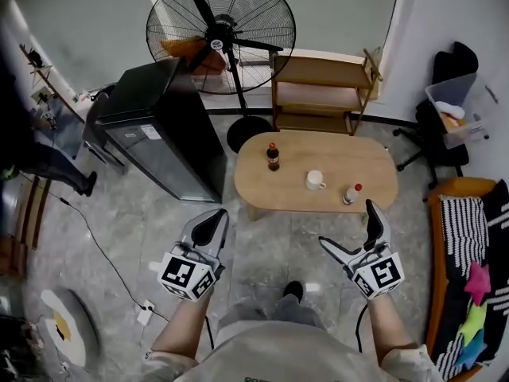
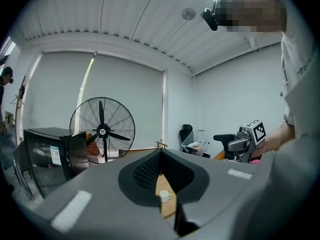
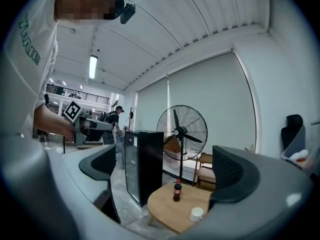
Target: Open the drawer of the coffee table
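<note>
Wooden coffee table (image 1: 318,153) lies well ahead of left gripper (image 1: 216,218) (fingers together) and right gripper (image 1: 347,224) (fingers wide).

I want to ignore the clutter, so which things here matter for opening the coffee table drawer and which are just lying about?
For the job: coffee table; left hand-held gripper, shut; right hand-held gripper, open. The drawer itself is not in view.

Just lying about: cola bottle, white mug, red-capped bottle, fan, black fridge, wooden shelf.
</note>
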`<action>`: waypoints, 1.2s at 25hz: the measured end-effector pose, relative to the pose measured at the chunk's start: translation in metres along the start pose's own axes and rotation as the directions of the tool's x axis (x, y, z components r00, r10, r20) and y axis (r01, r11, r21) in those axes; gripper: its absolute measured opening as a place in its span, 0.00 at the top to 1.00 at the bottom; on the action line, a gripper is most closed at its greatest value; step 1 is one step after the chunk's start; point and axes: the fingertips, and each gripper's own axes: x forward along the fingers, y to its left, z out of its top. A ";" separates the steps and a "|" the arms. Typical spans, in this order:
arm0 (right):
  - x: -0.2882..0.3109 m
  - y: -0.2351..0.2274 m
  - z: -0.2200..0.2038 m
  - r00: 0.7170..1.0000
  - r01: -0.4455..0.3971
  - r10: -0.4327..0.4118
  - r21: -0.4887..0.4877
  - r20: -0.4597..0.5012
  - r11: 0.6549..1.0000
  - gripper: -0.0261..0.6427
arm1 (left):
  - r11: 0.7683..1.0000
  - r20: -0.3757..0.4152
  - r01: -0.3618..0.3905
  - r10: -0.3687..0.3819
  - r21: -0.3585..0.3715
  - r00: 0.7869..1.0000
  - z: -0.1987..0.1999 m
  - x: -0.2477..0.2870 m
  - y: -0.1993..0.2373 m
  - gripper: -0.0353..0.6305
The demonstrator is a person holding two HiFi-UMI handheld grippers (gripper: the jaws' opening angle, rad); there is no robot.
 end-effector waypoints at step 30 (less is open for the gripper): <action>0.098 -0.001 -0.196 0.977 0.090 -0.041 0.233 -0.209 0.968 0.08 | 0.994 -0.148 0.073 -0.084 -0.080 0.985 -0.127 0.077 0.079 0.95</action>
